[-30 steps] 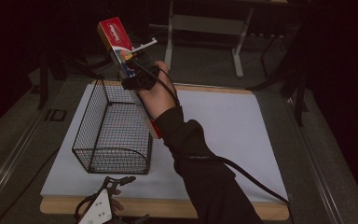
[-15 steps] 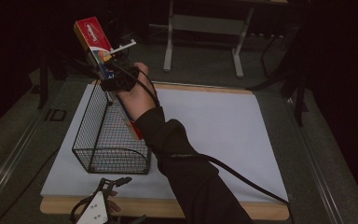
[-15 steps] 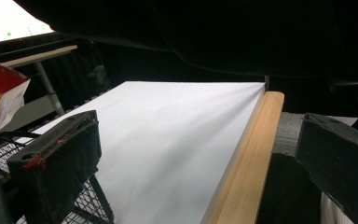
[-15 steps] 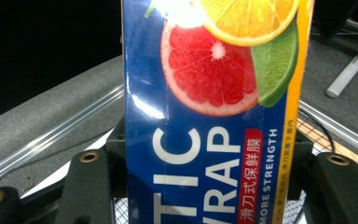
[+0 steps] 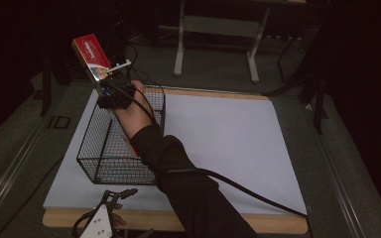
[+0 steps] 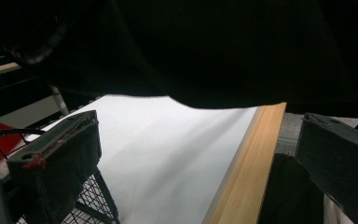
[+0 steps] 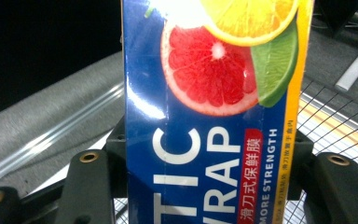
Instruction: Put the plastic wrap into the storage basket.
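Note:
A long plastic wrap box (image 5: 90, 54), red on top with a blue fruit-printed face (image 7: 214, 116), is held up tilted above the far left corner of the black wire basket (image 5: 104, 144). My right gripper (image 5: 111, 91) is shut on its lower end, its two jaws pressed to the box's sides in the right gripper view. My left gripper (image 5: 110, 197) rests at the table's near edge, just in front of the basket. Its jaws stand wide apart with nothing between them, and the gripper (image 6: 196, 154) looks over the white sheet and the wooden edge.
A white sheet (image 5: 228, 144) covers the wooden table (image 5: 178, 220); its right half is bare. A cable (image 5: 248, 191) trails from the right hand across the sheet. A metal stand (image 5: 218, 34) is on the floor behind the table. Something red (image 6: 2, 144) lies inside the basket.
My right gripper has carried the box leftward, from over the basket's far right corner to over its far left corner. The left gripper has stayed put.

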Action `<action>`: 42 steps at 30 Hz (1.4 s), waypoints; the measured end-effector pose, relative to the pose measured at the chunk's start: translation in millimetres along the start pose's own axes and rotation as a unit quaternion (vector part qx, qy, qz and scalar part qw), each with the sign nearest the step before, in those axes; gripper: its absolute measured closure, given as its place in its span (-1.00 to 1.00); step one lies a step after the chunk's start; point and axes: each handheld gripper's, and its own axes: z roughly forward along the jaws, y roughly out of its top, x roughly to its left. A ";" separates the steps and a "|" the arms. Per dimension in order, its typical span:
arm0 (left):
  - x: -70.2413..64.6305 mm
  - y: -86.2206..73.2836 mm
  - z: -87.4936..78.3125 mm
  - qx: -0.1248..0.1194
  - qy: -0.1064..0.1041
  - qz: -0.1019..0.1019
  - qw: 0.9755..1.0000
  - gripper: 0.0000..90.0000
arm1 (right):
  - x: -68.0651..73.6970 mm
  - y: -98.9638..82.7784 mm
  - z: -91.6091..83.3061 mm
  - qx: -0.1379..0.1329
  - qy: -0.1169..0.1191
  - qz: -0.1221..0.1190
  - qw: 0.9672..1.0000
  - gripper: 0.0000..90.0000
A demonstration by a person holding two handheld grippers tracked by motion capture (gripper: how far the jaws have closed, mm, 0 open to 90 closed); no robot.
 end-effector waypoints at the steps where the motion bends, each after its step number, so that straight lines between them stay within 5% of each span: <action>1: -0.2 0.0 0.1 0.000 0.000 0.000 1.000 -0.99 | 0.4 -2.3 3.2 0.002 -0.002 0.001 1.000 -0.11; 25: -1.0 0.1 0.5 0.001 -0.005 0.000 1.000 -0.99 | -21.0 -52.7 55.4 0.077 -0.042 0.040 0.995 -0.11; 28: -0.8 0.1 0.5 0.000 -0.005 0.000 1.000 -0.99 | -28.5 -55.9 57.6 0.086 -0.034 0.065 0.994 -0.11; 42: -0.9 -0.2 0.7 0.003 -0.007 0.001 1.000 -0.99 | -31.6 -64.3 77.2 0.123 -0.038 0.067 0.989 -0.14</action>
